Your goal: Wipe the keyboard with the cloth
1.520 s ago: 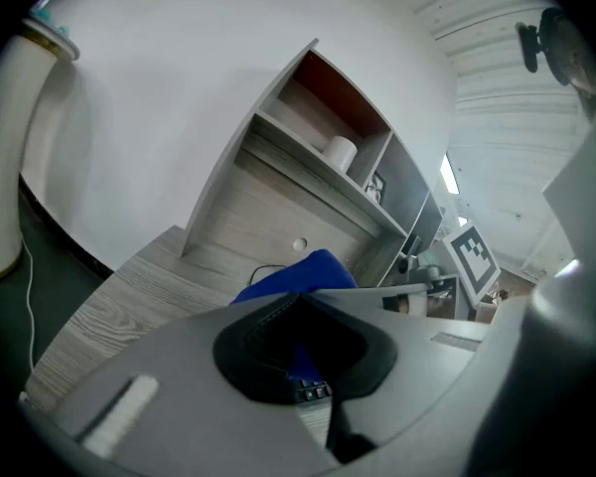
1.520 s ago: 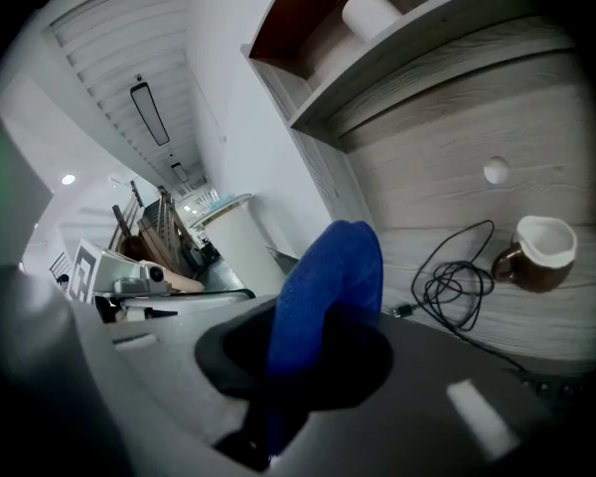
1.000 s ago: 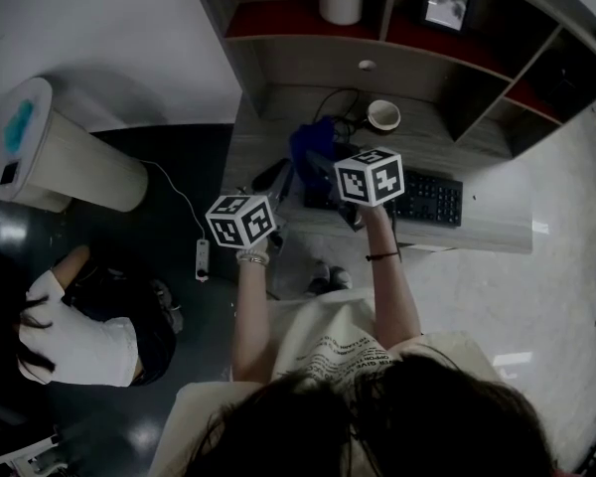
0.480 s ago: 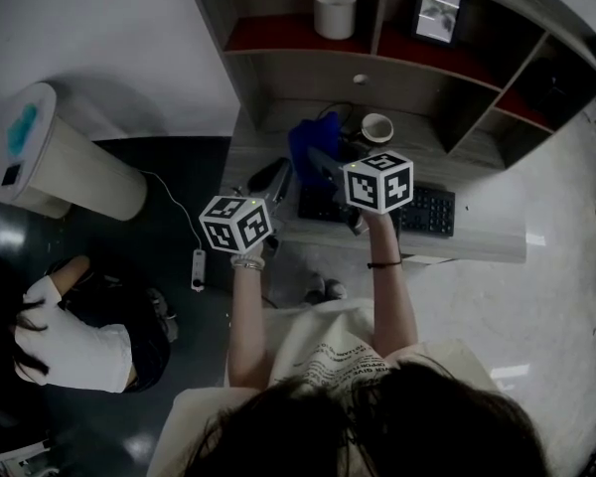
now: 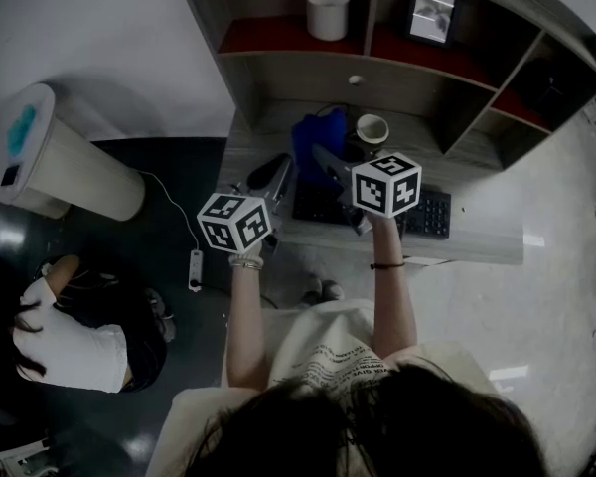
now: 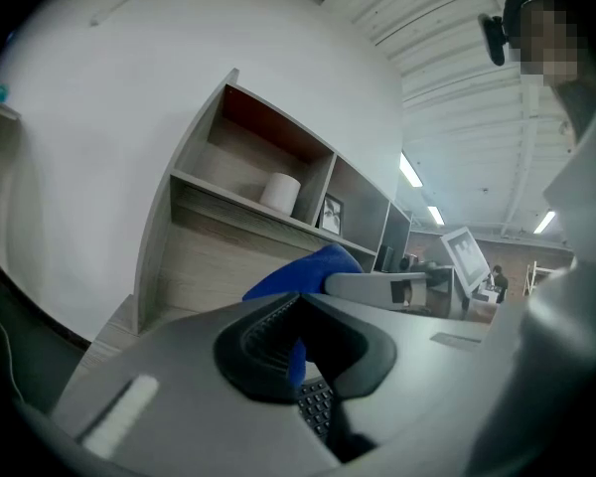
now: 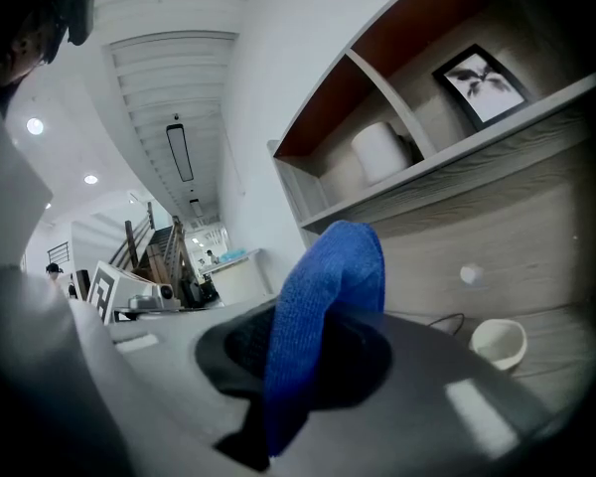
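Note:
A black keyboard (image 5: pixel 422 212) lies on the wooden desk (image 5: pixel 477 232), partly under my right gripper's marker cube. The blue cloth (image 5: pixel 315 143) hangs bunched above the desk's left part, with my right gripper (image 5: pixel 324 158) shut on it. In the right gripper view the cloth (image 7: pixel 330 296) stands up through the closed jaws of the right gripper (image 7: pixel 298 366). My left gripper (image 5: pixel 275 179) is held just left of the cloth, jaws together and holding nothing. In the left gripper view, beyond the left gripper (image 6: pixel 296 351), I see the cloth (image 6: pixel 308 271) and some keyboard keys (image 6: pixel 316 405).
A white cup (image 5: pixel 372 127) and a black cable sit behind the keyboard. The shelf above holds a white cylinder (image 5: pixel 328 13) and a framed picture (image 5: pixel 432 13). On the floor to the left are a tall white appliance (image 5: pixel 65 167), a power strip (image 5: pixel 197 263) and a crouching person (image 5: pixel 74 341).
The right gripper with the cloth has shifted slightly right over the keyboard. The left gripper has stayed beside it. The view has drifted a little.

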A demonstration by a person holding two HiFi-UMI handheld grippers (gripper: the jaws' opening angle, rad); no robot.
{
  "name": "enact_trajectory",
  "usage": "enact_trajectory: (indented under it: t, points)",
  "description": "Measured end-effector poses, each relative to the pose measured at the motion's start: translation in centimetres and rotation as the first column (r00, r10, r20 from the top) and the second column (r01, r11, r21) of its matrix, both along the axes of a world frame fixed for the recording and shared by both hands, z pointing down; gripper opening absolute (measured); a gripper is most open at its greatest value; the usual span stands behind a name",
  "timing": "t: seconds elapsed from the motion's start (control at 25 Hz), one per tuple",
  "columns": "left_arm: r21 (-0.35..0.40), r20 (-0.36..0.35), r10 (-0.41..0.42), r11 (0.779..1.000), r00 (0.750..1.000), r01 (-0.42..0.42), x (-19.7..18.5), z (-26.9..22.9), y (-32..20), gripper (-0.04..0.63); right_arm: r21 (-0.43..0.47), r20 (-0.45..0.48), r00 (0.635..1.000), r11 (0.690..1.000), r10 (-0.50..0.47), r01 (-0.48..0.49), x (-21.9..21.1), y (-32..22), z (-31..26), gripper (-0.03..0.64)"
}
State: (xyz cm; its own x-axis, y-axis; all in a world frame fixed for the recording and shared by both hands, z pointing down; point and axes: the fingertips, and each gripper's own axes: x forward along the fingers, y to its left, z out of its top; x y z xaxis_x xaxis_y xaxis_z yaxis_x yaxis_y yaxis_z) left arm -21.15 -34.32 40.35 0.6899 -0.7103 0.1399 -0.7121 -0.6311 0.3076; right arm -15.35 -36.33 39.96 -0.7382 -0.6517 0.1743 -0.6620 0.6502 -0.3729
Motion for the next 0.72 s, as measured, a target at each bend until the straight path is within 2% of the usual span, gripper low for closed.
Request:
enact_trajectory:
  t: [0.72]
  points:
    - [0.016, 0.013, 0.024, 1.000, 1.000, -0.024, 2.1, -0.6, -1.2, 0.003, 0.016, 0.011, 1.000, 1.000, -0.004, 0.004, 1.7, -1.0, -0.4, 0.060]
